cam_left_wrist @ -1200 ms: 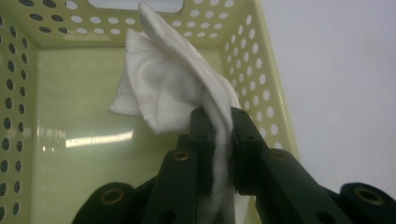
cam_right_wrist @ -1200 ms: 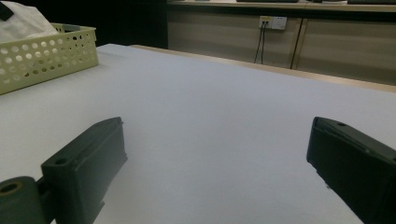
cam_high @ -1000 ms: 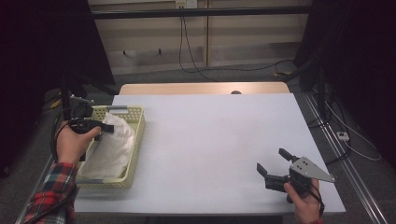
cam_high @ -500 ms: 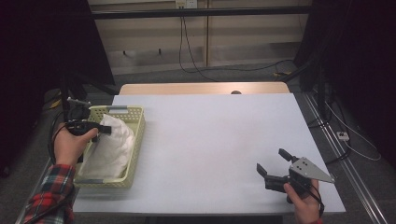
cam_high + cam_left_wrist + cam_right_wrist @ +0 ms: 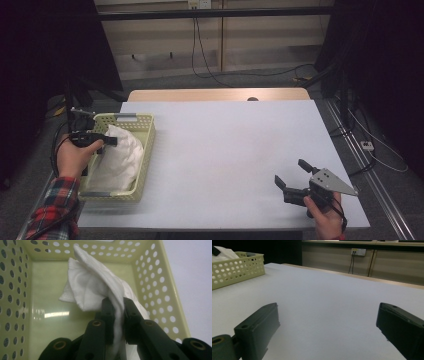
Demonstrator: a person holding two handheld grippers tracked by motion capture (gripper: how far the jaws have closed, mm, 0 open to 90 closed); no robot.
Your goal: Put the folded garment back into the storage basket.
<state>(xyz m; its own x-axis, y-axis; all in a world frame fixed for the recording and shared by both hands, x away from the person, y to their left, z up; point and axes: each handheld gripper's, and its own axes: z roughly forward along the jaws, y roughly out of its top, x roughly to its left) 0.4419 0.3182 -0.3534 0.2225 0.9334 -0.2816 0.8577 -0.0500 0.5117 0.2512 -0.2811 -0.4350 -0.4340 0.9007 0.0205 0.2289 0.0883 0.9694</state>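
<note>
Two grippers: my left gripper (image 5: 116,312) pinches the white cloth (image 5: 95,287) to lift it from the basket (image 5: 160,290), right gripper (image 5: 292,181) spread, waiting.

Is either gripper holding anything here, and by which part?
The left gripper is shut on the white cloth, pinching a fold of it above the basket. The right gripper is open, holding nothing.

The left tongs (image 5: 111,141) have lifted the white cloth (image 5: 122,155) slightly higher
</note>
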